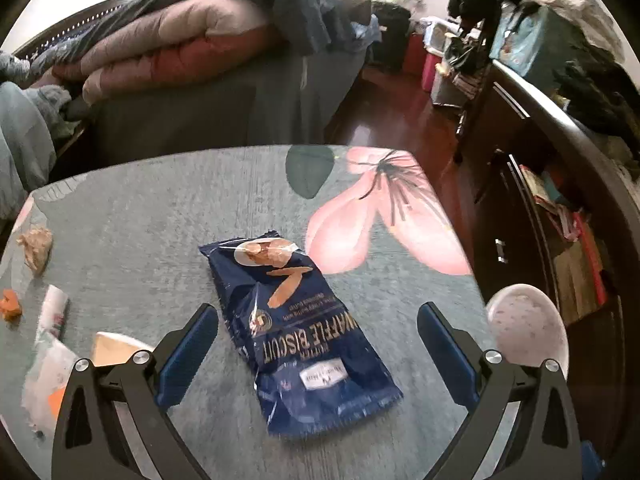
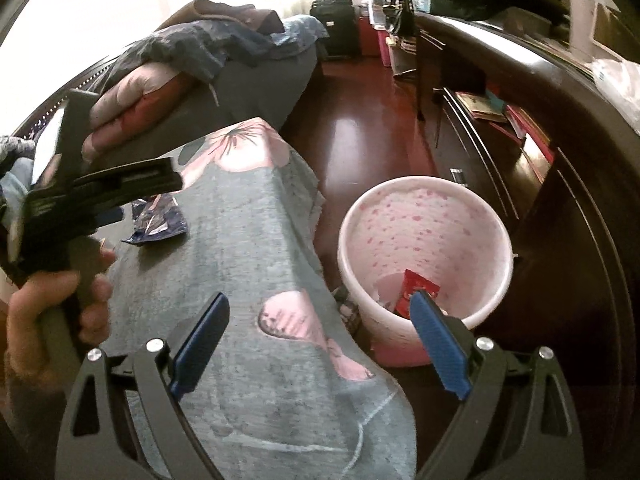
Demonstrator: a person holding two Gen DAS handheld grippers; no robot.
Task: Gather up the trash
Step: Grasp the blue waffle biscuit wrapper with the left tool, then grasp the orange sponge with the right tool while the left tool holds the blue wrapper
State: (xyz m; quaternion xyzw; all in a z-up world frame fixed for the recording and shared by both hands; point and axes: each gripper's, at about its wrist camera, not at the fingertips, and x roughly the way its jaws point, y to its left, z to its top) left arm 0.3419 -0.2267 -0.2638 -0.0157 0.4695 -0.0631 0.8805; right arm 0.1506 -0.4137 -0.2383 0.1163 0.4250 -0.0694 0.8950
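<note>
The blue biscuit wrapper (image 1: 296,332) is lying flat on the grey flowered tablecloth (image 1: 160,220), and the left gripper (image 1: 318,320) is being held just above it with its jaws spread wide, one blue pad on either side of the wrapper's near half. Nothing is being gripped yet. The step in hand is judged to be the approach to this wrapper, with the pick-up itself not yet made.

Other scraps are being left on the cloth to the left of the wrapper: a crumpled brown paper (image 1: 36,246), a small orange scrap (image 1: 11,304), a rolled white wrapper (image 1: 52,314) and a clear plastic piece (image 1: 46,388) at the near edge.

The right gripper (image 2: 320,340) is being held empty and wide open over the table's edge, facing the pink bin (image 2: 424,240) on the floor just beside the table. A red packet (image 2: 418,292) and something pale are already lying in the bin, so the task is judged to be partly done.

For the next move, the left gripper is likely to need lowering until both pads are meeting the thin film, then closing firmly, since a flat, slippery bag is easily pushed along the cloth rather than pinched. Once caught, it is to be carried right, over the bin's rim, and let go
</note>
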